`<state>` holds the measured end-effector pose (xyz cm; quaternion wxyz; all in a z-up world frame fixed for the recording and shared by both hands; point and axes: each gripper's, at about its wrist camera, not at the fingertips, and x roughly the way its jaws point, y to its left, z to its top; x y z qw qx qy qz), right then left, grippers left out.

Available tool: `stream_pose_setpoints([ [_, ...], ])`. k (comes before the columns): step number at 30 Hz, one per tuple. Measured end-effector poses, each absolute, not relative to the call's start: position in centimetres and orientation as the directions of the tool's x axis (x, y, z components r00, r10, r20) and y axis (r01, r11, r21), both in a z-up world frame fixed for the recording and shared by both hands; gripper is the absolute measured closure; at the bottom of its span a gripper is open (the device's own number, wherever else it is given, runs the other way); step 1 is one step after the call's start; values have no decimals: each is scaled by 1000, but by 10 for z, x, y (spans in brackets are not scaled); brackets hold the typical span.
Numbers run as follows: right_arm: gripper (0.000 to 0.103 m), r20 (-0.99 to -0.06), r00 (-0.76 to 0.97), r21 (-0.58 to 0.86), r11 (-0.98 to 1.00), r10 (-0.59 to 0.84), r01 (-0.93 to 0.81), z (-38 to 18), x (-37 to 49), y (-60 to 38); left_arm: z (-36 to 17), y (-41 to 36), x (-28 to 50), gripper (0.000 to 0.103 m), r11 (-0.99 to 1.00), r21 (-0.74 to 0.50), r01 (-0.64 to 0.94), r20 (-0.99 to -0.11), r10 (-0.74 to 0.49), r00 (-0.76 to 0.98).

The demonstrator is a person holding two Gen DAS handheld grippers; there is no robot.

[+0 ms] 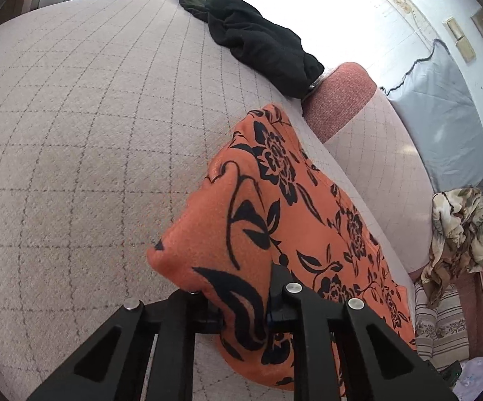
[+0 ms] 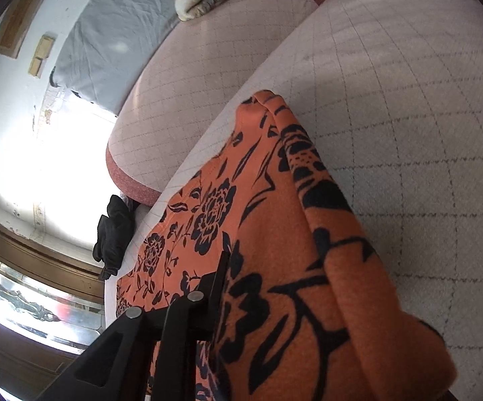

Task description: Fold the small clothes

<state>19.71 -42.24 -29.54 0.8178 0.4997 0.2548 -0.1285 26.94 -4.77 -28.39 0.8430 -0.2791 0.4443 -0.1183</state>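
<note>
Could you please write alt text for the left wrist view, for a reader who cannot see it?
The left gripper is shut on an orange cloth with a black flower print, lifting a fold of it above a pale checked couch. A crumpled black garment lies farther back.

Blown-out window glare; soft daylight (edges fisheye-bent, vignetted).

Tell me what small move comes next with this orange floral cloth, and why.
Probably carry the pinched edge across and lay it flat: the left gripper is shut on the orange floral cloth, the right gripper seems to be too, and the raised fold is still unfinished on the quilted bed.
</note>
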Motion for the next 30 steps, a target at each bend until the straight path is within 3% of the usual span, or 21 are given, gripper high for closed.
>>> stream_pose_setpoints([
  [5, 86, -528, 847, 687, 560, -53, 464, -269, 173, -404, -261, -49, 241, 87, 816, -578, 13, -647, -468, 602],
  [11, 86, -544, 837, 718, 479, -66, 505, -263, 115, -404, -257, -36, 200, 87, 799, -601, -6, -652, -486, 583],
  [15, 86, -600, 800, 736, 393, 1, 551, -282, 81, -407, -276, -28, 175, 86, 821, -569, -51, -716, -464, 522],
  [17, 82, -655, 753, 732, 298, 63, 613, -302, 70, -415, -287, -18, 174, 84, 807, -581, -105, -739, -469, 484],
  [20, 70, -622, 777, 783, 103, 98, 614, -320, 44, -432, -288, -2, 182, 80, 773, -620, -138, -735, -509, 448],
  [23, 62, -645, 764, 763, 49, -19, 645, -312, 9, -449, -275, 11, 181, 78, 791, -597, -132, -730, -469, 497],
  [24, 55, -662, 744, 743, 52, -90, 668, -305, -5, -456, -268, 15, 181, 78, 811, -571, -130, -732, -430, 529],
  [27, 54, -645, 692, 701, 110, -325, 705, -273, -28, -461, -243, 25, 179, 77, 871, -469, -147, -708, -272, 652],
  [30, 54, -593, 740, 681, 292, -317, 671, -250, 5, -455, -232, 18, 185, 75, 904, -411, -116, -686, -224, 692],
])
